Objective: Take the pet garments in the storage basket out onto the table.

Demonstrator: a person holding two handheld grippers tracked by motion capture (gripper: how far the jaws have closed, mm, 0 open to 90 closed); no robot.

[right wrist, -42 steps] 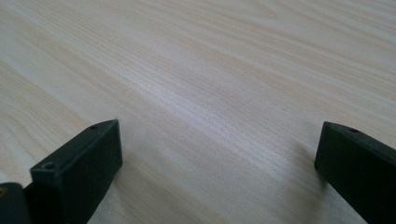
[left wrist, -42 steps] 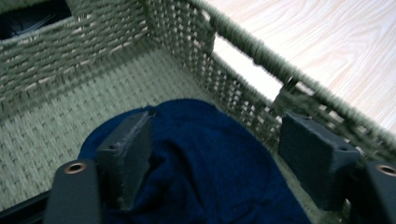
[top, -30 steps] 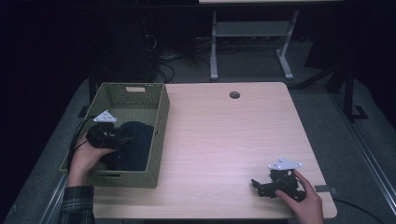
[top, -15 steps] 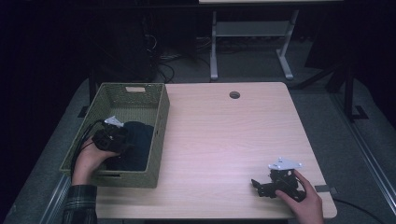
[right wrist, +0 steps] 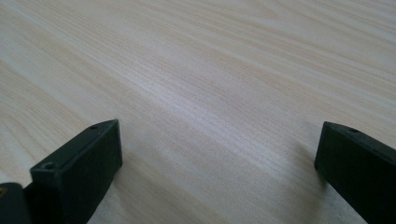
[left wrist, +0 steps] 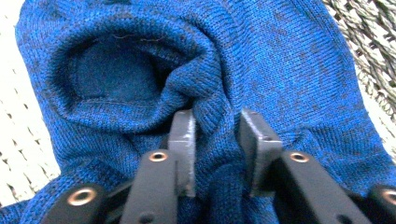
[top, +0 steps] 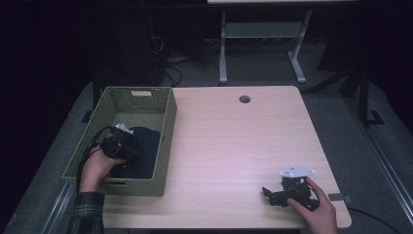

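The left gripper point(left wrist: 217, 140) has its jaws pinched on a fold of the blue knitted garment point(left wrist: 280, 70) inside the green woven basket point(top: 168, 126), at nine o'clock on the table point(top: 234, 146). Lift straight up, clearing the rim. The right gripper point(right wrist: 219, 158), jaws wide apart and empty, rests at five o'clock.

Left tongs point(top: 118, 144): a black body with a small grey three-cornered plate on top and a black cable looping off its back. Up close in the left gripper view, the left tongs point(left wrist: 217, 140) show two dark flat jaws with worn, pale-scuffed inner faces, carried on black arms studded with round metal rivets. A dark plaid sleeve point(top: 87, 214) covers the left forearm. Right tongs point(top: 287, 187): black too, topped with a larger pale grey triangular plate; their jaws in the right gripper view point(right wrist: 217, 163) are matte black blocks with tiny screw holes.
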